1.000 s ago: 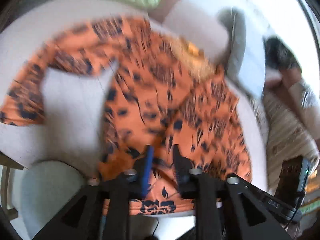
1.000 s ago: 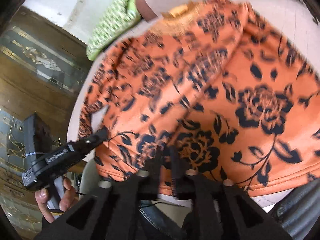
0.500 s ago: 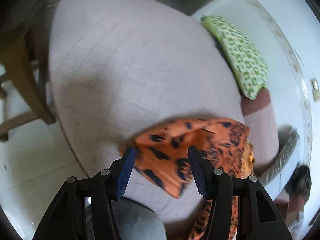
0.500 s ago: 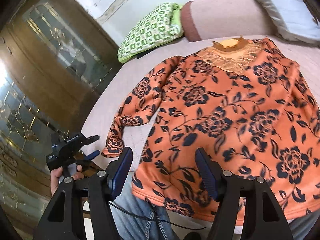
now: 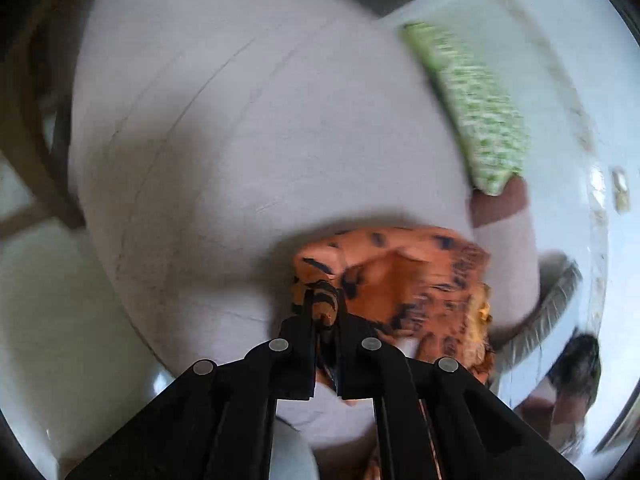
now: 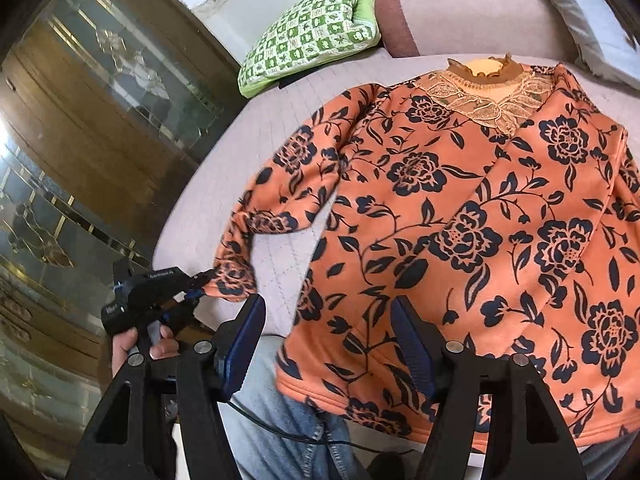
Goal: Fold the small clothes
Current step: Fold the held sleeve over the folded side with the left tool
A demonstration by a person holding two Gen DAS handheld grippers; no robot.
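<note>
An orange floral blouse [image 6: 472, 216] lies face up on a pale quilted bed [image 6: 280, 128], lace collar [image 6: 486, 92] toward the far end, hem hanging over the near edge above a person's jeans [image 6: 272, 412]. The left gripper [image 5: 322, 304] — held in a hand [image 6: 138, 346] at the bed's near corner — has just closed its jaws and now pinches the cuff of the blouse's sleeve [image 6: 248, 248]. The right gripper [image 6: 328, 340] hovers above the hem, its jaws having just opened wide, nothing between them. A green patterned cushion [image 6: 316, 36] rests at the far corner — beside a wooden glass-fronted cabinet [image 6: 88, 128]
</note>
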